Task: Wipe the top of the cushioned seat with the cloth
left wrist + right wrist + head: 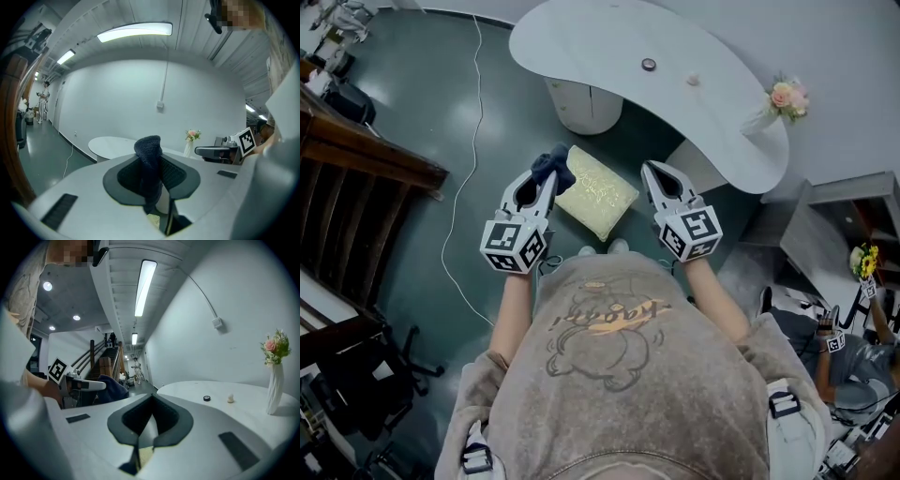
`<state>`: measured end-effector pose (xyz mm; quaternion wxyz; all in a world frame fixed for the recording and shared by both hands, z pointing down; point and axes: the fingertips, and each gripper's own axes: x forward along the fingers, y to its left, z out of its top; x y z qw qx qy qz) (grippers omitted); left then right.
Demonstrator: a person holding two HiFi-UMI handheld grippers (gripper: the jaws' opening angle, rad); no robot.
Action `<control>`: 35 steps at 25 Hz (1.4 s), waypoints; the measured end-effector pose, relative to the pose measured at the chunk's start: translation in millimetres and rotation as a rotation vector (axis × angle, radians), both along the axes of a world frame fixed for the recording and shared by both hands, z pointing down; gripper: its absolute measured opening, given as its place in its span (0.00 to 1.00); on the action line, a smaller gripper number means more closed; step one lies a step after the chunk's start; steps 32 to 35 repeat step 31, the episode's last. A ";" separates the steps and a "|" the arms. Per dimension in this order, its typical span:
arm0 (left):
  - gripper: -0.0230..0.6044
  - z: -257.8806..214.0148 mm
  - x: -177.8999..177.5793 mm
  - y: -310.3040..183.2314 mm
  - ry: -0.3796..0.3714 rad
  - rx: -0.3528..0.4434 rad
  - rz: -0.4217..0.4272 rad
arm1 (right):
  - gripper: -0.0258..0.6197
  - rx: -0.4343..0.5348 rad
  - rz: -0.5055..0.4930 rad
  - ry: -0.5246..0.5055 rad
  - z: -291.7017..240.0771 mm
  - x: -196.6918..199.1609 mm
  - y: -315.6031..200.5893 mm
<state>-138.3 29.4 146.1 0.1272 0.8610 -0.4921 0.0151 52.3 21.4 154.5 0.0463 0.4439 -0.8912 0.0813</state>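
Observation:
A pale yellow cushioned seat (596, 193) stands on the dark floor, right in front of the person's feet. My left gripper (544, 185) hangs over the seat's left edge and is shut on a dark blue cloth (552, 167). In the left gripper view the cloth (150, 159) stands up between the jaws, and a sliver of the seat (152, 219) shows below. My right gripper (653, 172) is held just right of the seat, shut and holding nothing. In the right gripper view my right gripper (144, 430) has its pads together, and the cloth (111, 388) shows at the left.
A white curved table (609, 47) on a round pedestal (586, 105) stands just beyond the seat, with two small items and a vase of flowers (785, 98) on it. A white cable (464, 178) runs along the floor at left, beside wooden stairs (356, 173).

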 end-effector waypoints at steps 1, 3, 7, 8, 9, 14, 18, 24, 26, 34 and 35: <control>0.19 0.8 0.3 1.2 0.004 -0.003 -0.003 | 0.04 -0.002 -0.001 0.000 0.7 0.2 0.3; 0.19 2.3 2.6 3.3 0.009 -0.009 -0.001 | 0.04 -0.003 -0.007 -0.002 1.7 0.4 1.2; 0.19 2.5 6.7 5.5 0.014 -0.010 0.005 | 0.04 -0.003 -0.016 -0.002 2.7 -0.9 2.1; 0.19 2.1 7.3 6.1 0.014 -0.009 0.006 | 0.04 -0.003 -0.015 -0.002 2.9 -0.7 2.3; 0.19 1.8 7.9 6.6 0.014 -0.009 0.006 | 0.04 -0.004 -0.014 -0.003 3.1 -0.2 2.5; 0.19 1.1 8.2 6.3 0.010 -0.014 0.000 | 0.04 -0.006 -0.006 -0.007 2.8 3.7 1.4; 0.19 5.5 8.8 6.5 0.008 -0.024 0.000 | 0.04 -0.007 -0.006 -0.007 3.7 3.4 0.4; 0.19 8.2 12.4 6.5 0.012 -0.027 -0.005 | 0.04 -0.008 -0.009 -0.004 4.7 4.4 -2.1; 0.19 9.2 12.1 6.1 0.015 -0.028 -0.009 | 0.04 -0.008 -0.012 -0.003 5.5 4.0 -2.8; 0.19 9.1 11.9 5.2 0.026 -0.034 -0.015 | 0.04 -0.008 -0.016 -0.002 4.9 3.5 -5.1; 0.19 9.1 11.9 5.2 0.026 -0.034 -0.015 | 0.04 -0.008 -0.016 -0.002 4.9 3.5 -5.1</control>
